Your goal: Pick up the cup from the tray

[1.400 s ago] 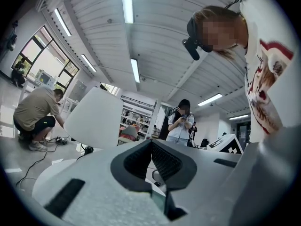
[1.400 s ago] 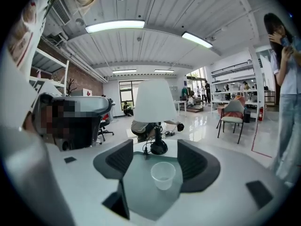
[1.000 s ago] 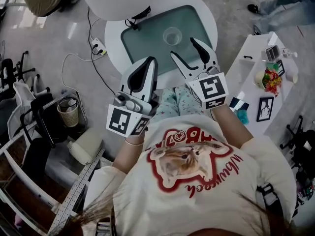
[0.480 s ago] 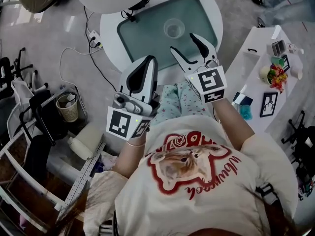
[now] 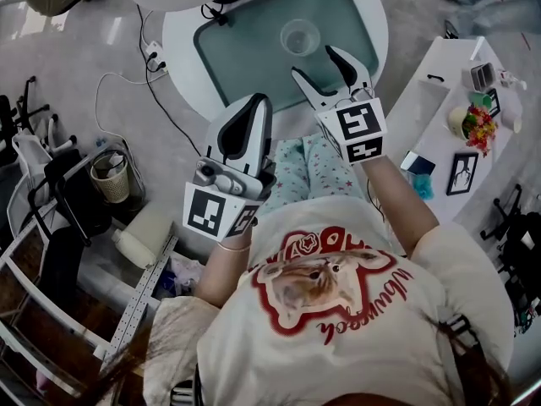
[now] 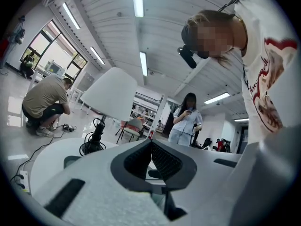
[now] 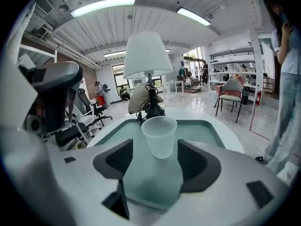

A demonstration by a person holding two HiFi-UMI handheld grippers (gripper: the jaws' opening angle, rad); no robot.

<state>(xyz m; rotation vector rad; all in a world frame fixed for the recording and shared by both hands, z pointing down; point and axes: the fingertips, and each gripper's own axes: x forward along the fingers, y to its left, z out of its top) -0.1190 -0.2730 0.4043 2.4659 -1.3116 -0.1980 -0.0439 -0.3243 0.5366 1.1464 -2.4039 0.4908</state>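
The translucent plastic cup [image 5: 299, 36] stands upright in the middle of the green rectangular tray [image 5: 245, 57]. The right gripper [image 5: 314, 64], jaws released, hovers at its near edge; the left gripper [image 5: 252, 112] is clenched, empty.

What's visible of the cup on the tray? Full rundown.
The cup is translucent, frosted plastic by its look, tapered toward the base, open-topped and seemingly empty. It stands upright, alone on the teal tray. Nothing touches it: the right gripper has open jaws lined up on it, but short of it.
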